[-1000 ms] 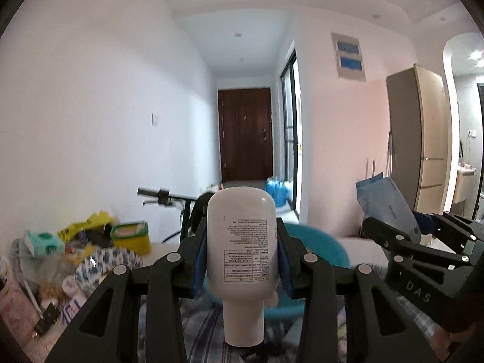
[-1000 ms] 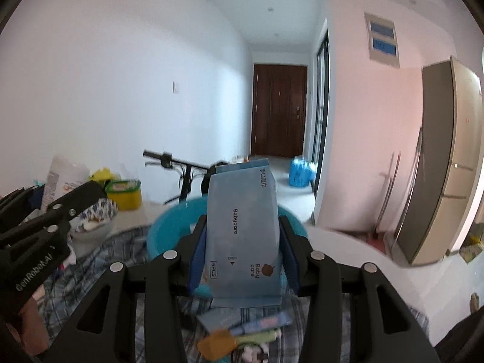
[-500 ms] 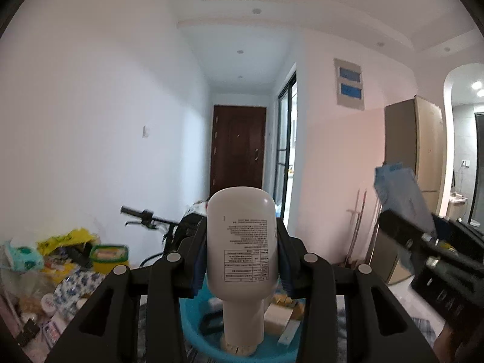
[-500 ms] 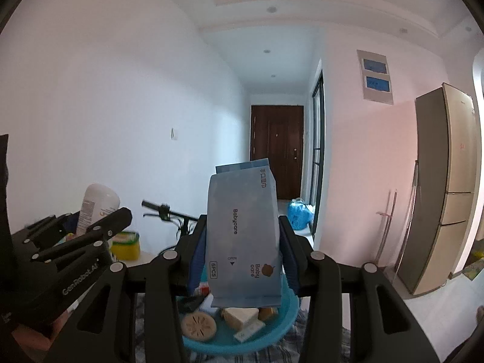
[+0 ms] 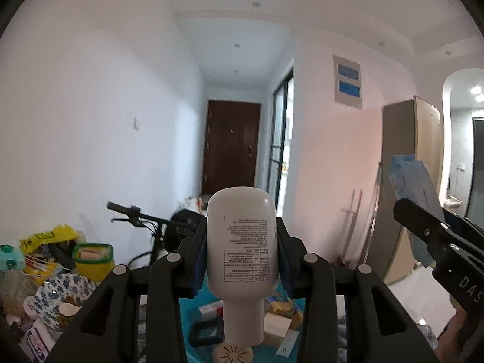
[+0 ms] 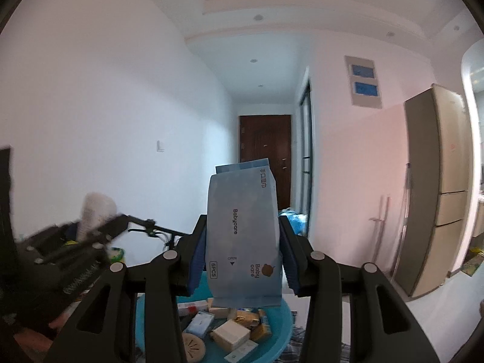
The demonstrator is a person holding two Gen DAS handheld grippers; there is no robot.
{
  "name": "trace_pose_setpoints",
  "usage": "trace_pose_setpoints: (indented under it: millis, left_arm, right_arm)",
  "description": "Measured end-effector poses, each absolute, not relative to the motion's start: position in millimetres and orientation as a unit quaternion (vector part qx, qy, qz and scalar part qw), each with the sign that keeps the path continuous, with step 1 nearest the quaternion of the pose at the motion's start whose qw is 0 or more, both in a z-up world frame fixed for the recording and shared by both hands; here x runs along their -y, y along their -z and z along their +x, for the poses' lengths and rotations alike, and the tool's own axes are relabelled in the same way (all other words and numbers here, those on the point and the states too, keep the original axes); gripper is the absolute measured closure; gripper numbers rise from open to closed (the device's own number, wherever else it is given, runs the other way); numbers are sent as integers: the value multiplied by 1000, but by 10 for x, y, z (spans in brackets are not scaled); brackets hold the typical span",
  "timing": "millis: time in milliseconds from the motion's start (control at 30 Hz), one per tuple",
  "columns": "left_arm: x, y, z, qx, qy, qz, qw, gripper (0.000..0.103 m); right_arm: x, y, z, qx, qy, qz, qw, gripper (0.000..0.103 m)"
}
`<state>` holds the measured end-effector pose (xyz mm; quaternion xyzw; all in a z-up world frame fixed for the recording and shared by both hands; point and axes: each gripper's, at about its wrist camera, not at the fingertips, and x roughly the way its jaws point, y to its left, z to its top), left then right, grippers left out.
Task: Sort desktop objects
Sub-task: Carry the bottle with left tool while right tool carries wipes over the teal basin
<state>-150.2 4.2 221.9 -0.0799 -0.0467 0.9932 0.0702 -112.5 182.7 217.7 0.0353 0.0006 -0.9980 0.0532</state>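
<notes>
My left gripper (image 5: 241, 260) is shut on a white lotion bottle (image 5: 242, 248), held cap downward above a teal basin (image 5: 184, 326). My right gripper (image 6: 241, 260) is shut on a pale blue wet-wipes packet (image 6: 242, 236), held upright over the same teal basin (image 6: 281, 326). Small boxes, packets and a round beige disc lie in the basin. In the left wrist view the right gripper (image 5: 435, 236) and its wipes packet (image 5: 414, 181) show at the right. In the right wrist view the left gripper (image 6: 90, 236) and the bottle (image 6: 95, 214) appear blurred at the left.
A cluttered heap at the left holds a blue-patterned bowl (image 5: 63, 299), a green-rimmed yellow tub (image 5: 92, 260) and a yellow bag (image 5: 48, 236). A bicycle (image 5: 145, 220) leans by the white wall. A checked cloth (image 6: 305, 341) covers the table. A tall fridge (image 6: 435, 187) stands at the right.
Both grippers have risen with their loads, so the table sinks in view. They now hang over the basin, whose contents come into sight. The left gripper moved sideways toward the basin.
</notes>
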Motion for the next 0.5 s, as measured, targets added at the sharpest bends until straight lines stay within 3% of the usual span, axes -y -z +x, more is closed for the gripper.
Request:
trace_pose_setpoints:
  millis: [500]
  left_arm:
    - [-50, -2069, -1758, 44, -993, -99, 51, 62]
  right_arm:
    - [-1750, -1980, -1465, 1, 995, 65, 72, 60]
